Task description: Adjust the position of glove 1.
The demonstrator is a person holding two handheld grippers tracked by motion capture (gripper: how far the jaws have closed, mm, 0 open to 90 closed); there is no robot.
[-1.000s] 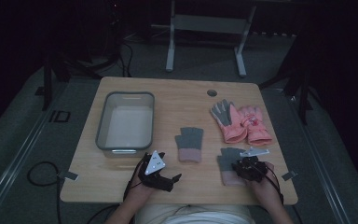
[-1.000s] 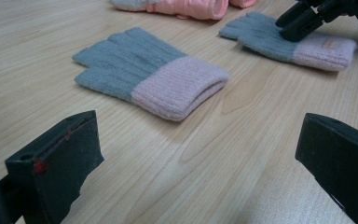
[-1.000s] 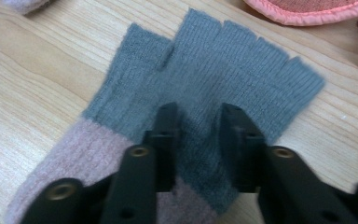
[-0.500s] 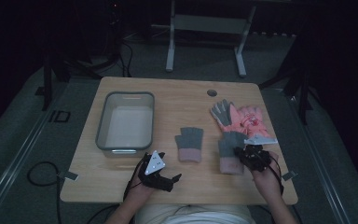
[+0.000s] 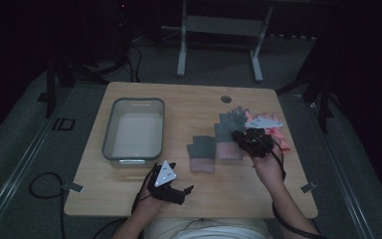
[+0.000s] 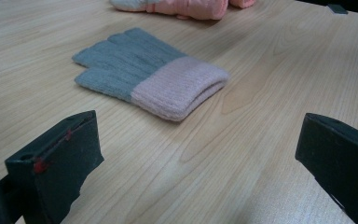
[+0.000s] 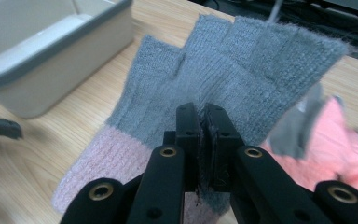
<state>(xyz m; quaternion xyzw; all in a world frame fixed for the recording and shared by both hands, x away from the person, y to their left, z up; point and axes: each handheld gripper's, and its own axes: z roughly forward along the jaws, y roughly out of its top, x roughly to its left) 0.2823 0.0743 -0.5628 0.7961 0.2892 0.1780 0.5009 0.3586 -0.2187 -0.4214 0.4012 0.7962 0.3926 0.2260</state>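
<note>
- Wooden table (image 5: 129, 194) in a dark room, grey bin (image 5: 133, 128) at left
- Right gripper (image 5: 242, 141), right of the bin, clenched on a grey-pink glove (image 7: 223, 88)
- Left gripper (image 5: 179, 191) released, jaws wide
- Thin pinch of knit might slip free mid-lift

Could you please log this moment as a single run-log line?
right gripper: shut on grey-and-pink glove, lifted | left gripper: open, idle near table edge | second glove: flat on table | bin: nothing inside

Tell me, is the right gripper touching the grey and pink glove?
Touching. In the right gripper view, the right gripper has its jaws pinched shut on the knit of the grey and pink glove.
</note>
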